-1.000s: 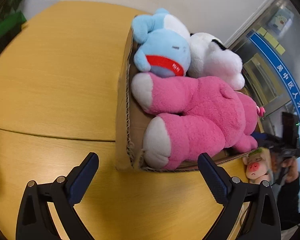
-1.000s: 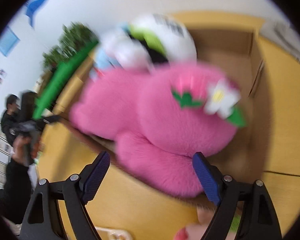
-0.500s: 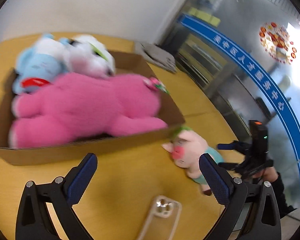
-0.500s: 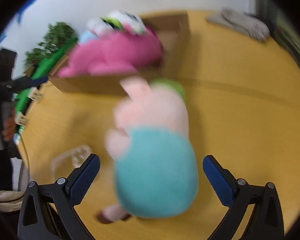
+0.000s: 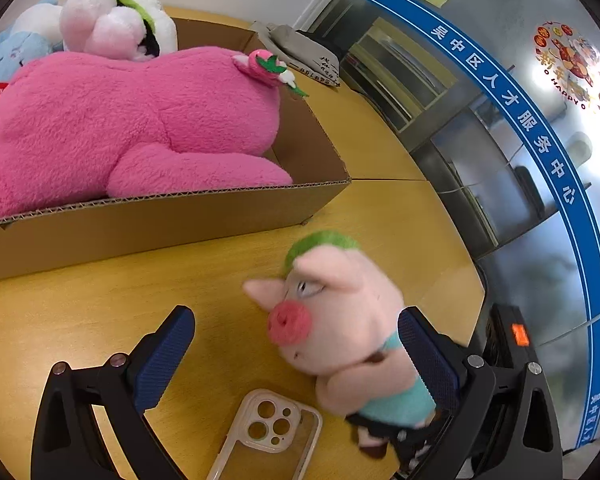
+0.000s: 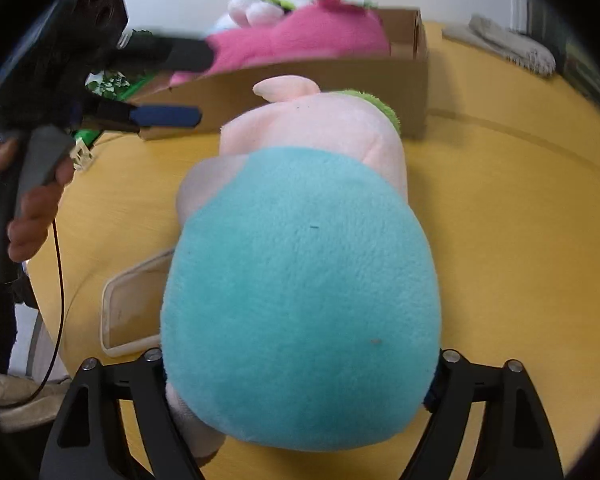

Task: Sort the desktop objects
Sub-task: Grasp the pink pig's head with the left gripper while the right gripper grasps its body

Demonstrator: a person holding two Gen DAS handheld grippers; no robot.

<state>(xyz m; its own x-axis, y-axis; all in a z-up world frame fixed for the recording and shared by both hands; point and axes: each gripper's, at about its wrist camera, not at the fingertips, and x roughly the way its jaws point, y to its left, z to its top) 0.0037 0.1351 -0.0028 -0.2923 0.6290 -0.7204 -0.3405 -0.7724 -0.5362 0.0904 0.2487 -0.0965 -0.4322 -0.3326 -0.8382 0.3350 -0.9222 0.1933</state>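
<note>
Lying on the yellow wooden round table, just in front of the brown corrugated cardboard box, is a small pale-pink plush pig with a green tuft and a turquoise shirt. Its turquoise body is seen between the two fingers of the right gripper, whose jaws are closing around it; the pads are hidden behind the plush in the right wrist view, so it cannot be told whether they already press on it. From the left wrist view a black clamp is seen reaching in at the pig's lower end.

The left gripper is held spread wide above the table, nothing being gripped; its blue ribbed right finger stands just beside the pig's back, and its other finger is well apart from it. A hand is seen wrapped around that gripper's grey handle in the right wrist view.

A clear phone case with camera cut-outs lies flat on the table just beside the pig. Inside the box a large bright-pink plush animal with a strawberry ornament is laid lengthwise, and behind it a white and pink plush toy and a light-blue plush toy are packed. A grey folded cloth rests on the table beyond the box.
</note>
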